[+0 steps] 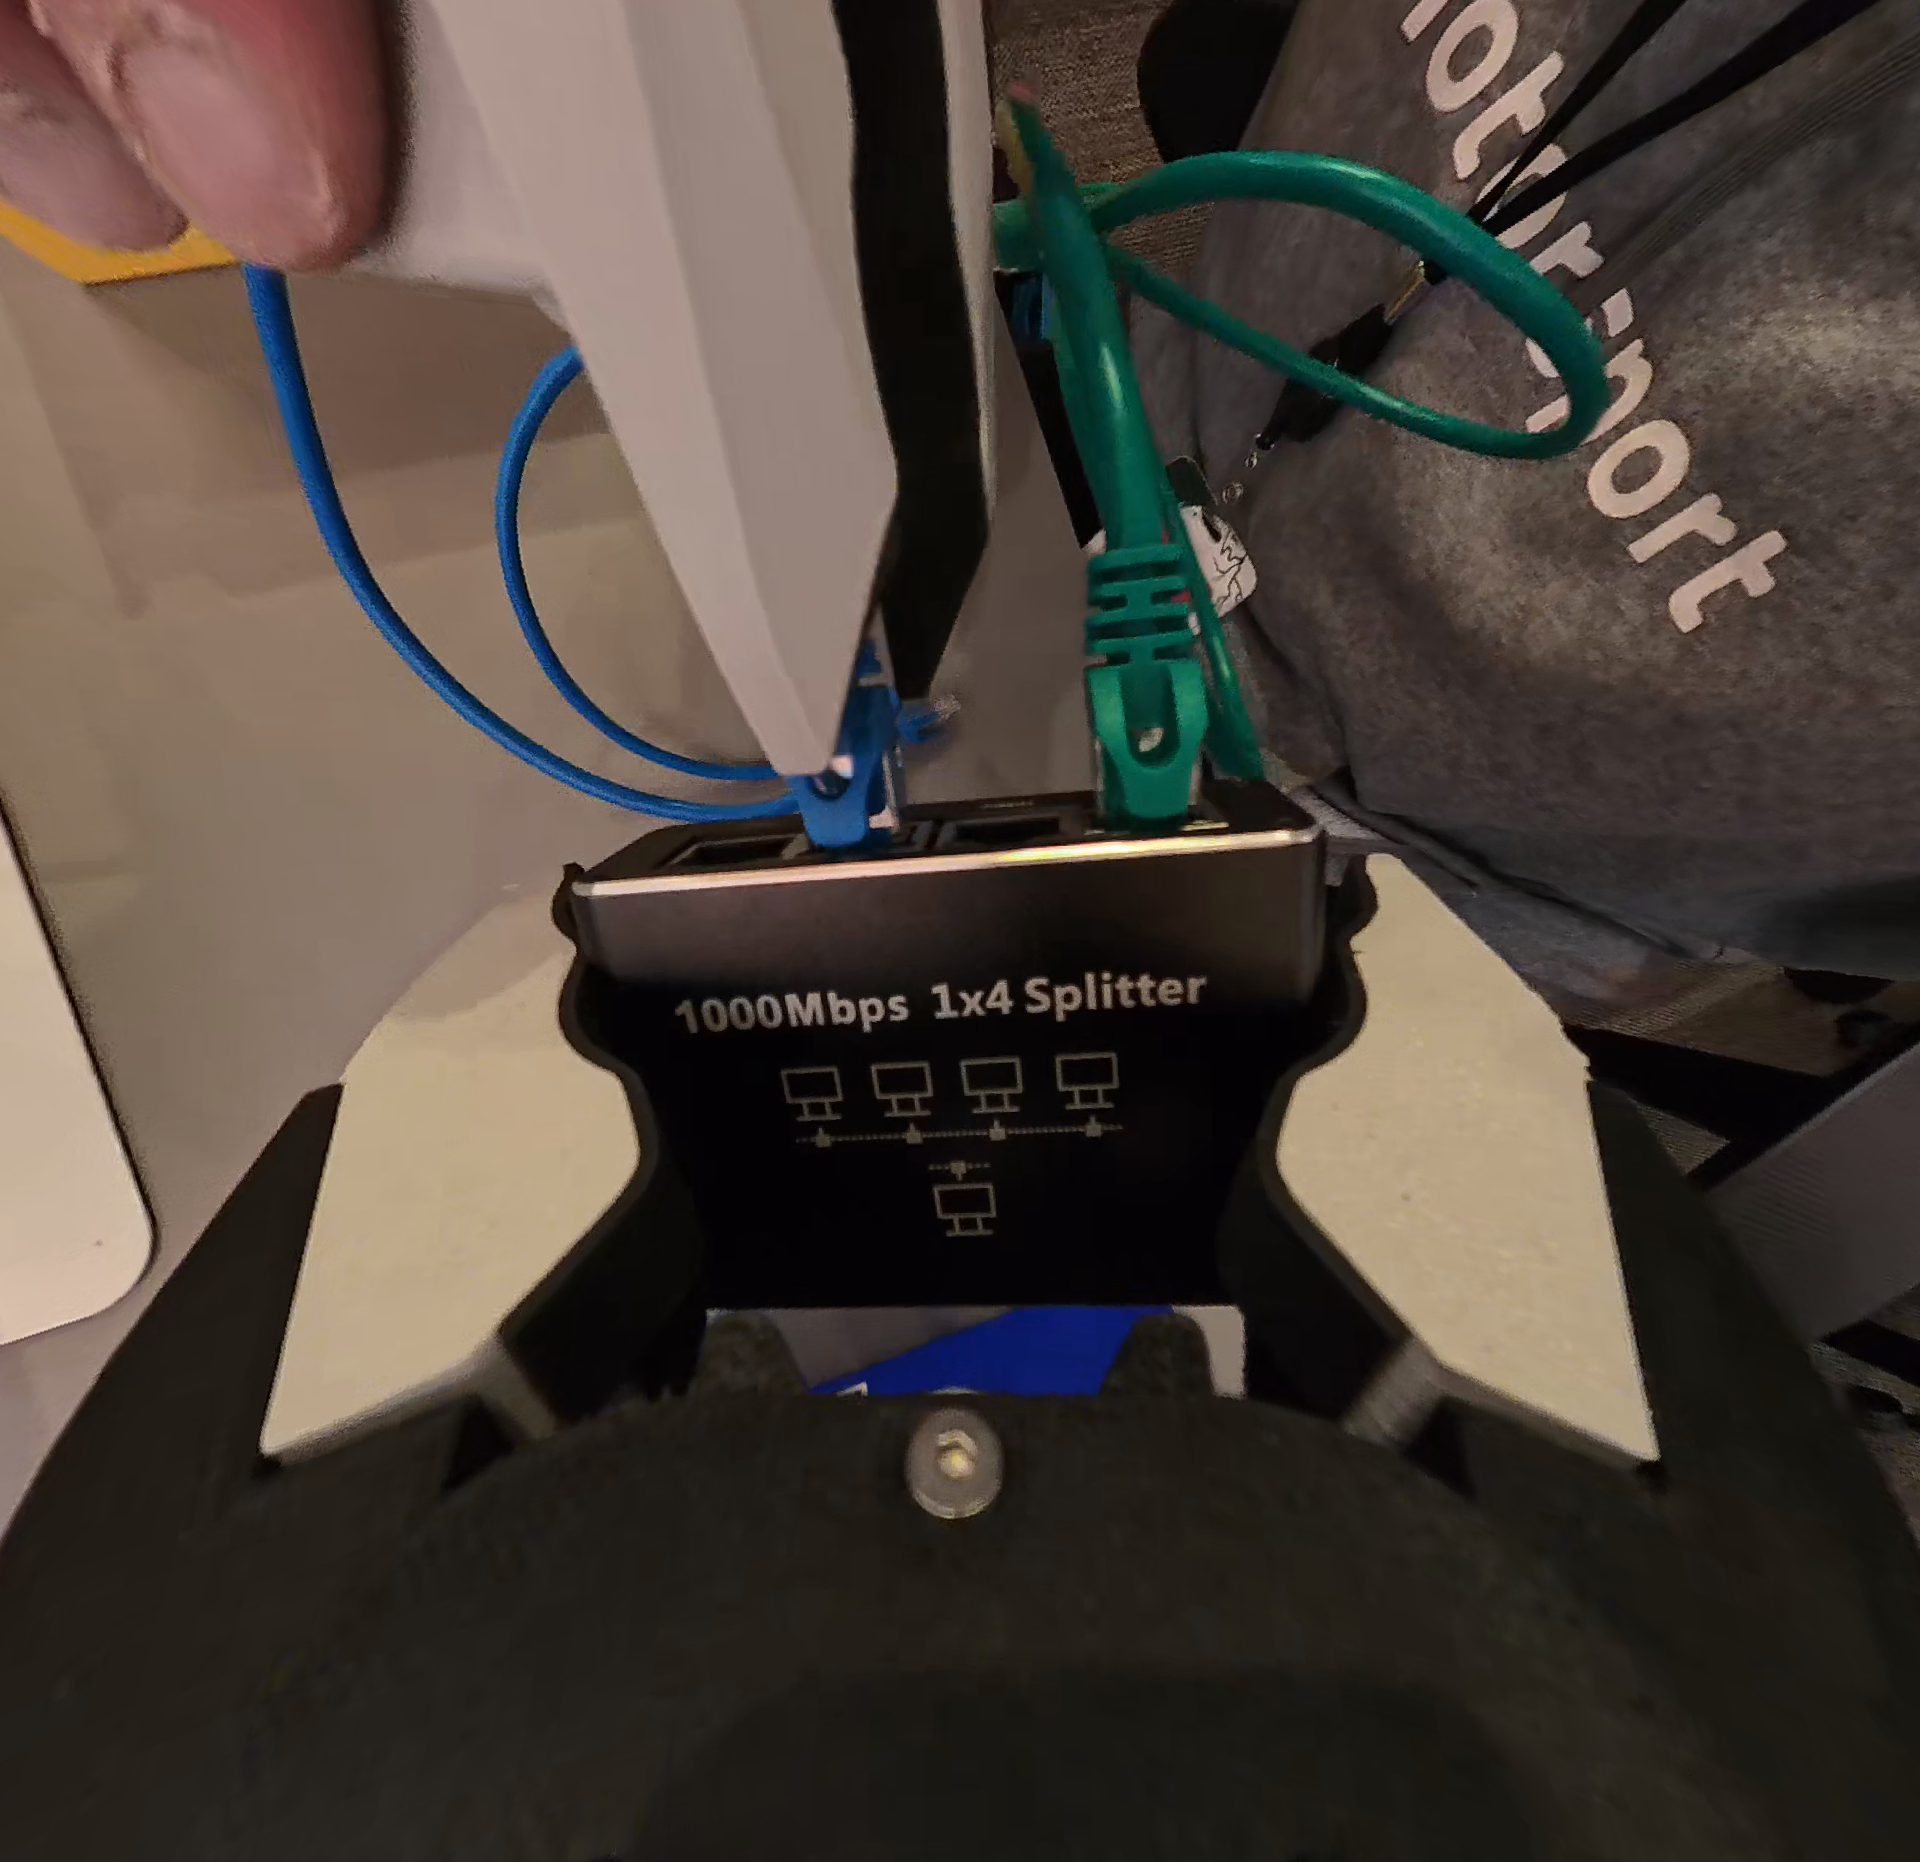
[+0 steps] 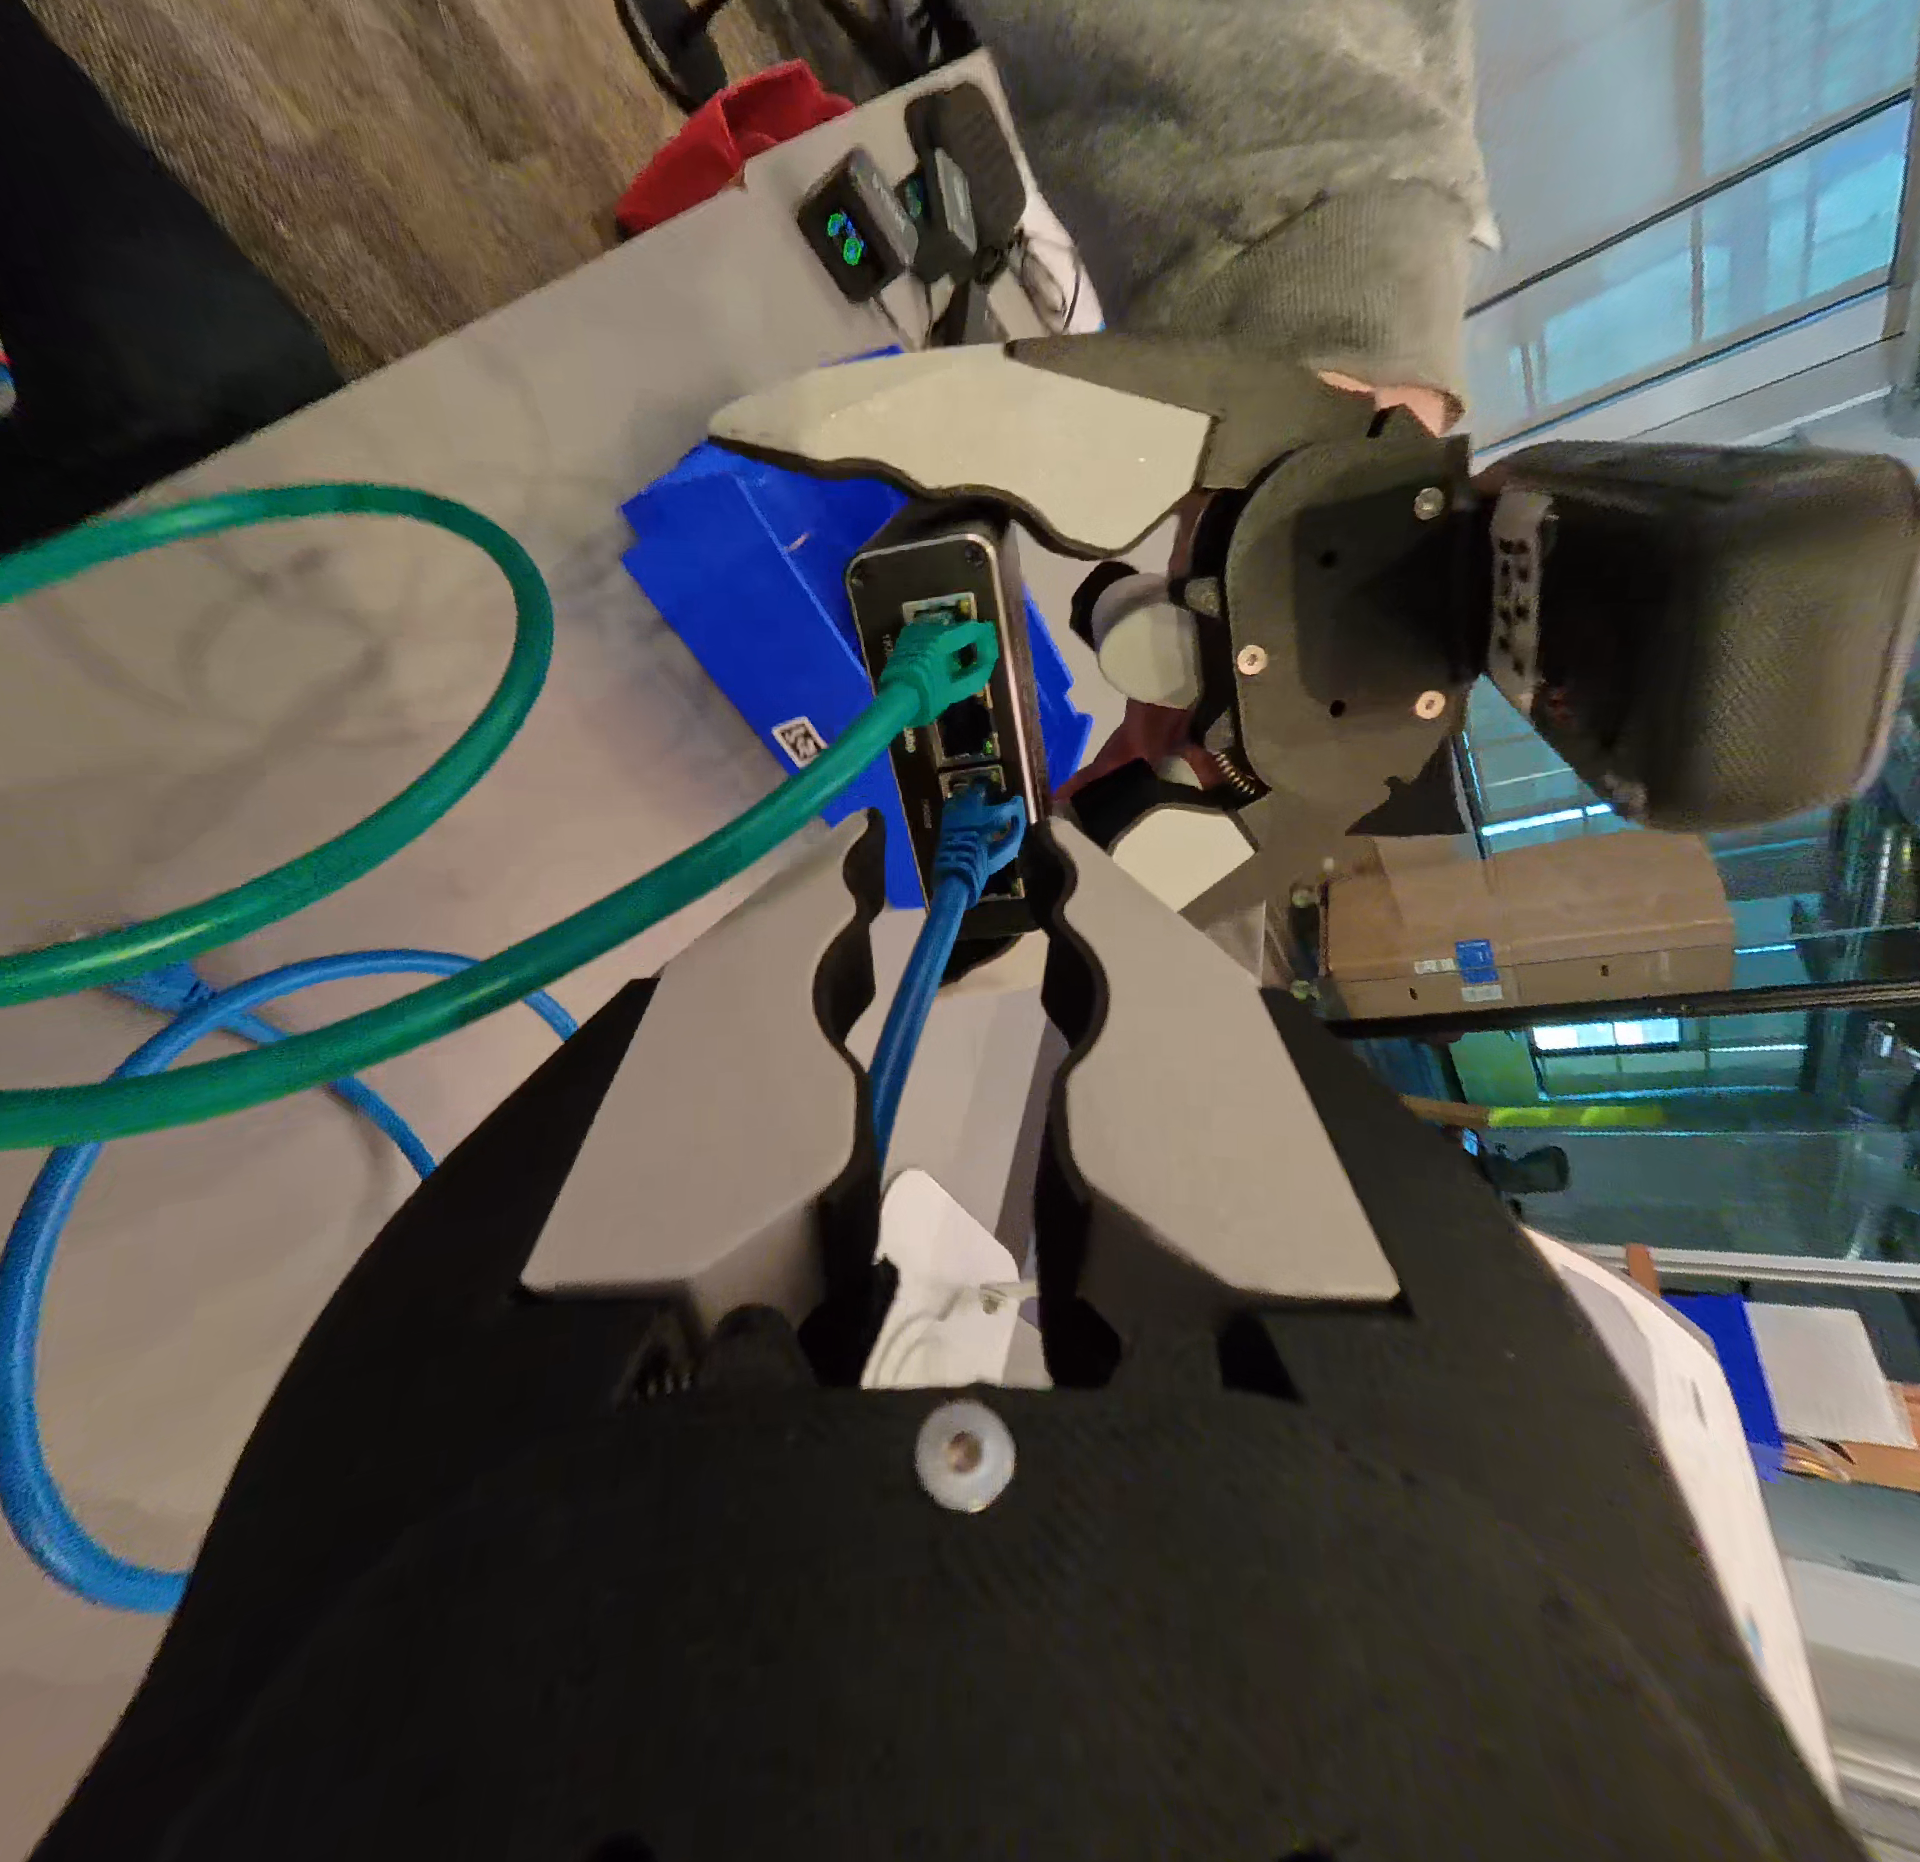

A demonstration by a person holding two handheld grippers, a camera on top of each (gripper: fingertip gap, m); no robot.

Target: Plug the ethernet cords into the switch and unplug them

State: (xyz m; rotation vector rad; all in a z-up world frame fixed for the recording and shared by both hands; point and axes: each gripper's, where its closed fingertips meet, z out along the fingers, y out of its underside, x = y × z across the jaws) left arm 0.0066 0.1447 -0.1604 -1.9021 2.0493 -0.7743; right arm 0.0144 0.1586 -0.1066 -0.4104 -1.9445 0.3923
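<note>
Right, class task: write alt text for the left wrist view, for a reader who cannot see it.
The left gripper holds a black switch upright between its fingers. The right gripper pinches a blue cord's plug at one port, while a green cord sits plugged in farther right.

Blue cord (image 1: 343,565) upper run hidden behind blurred fingertip (image 1: 197,87) at left wrist view corner. Blue plug (image 1: 847,773) partly covered by right gripper (image 1: 873,732) finger; latch state unreadable. Green cord (image 2: 312,773) loop cut by frame edge. Switch (image 2: 951,732) rear hidden behind left gripper (image 2: 997,669).
</note>
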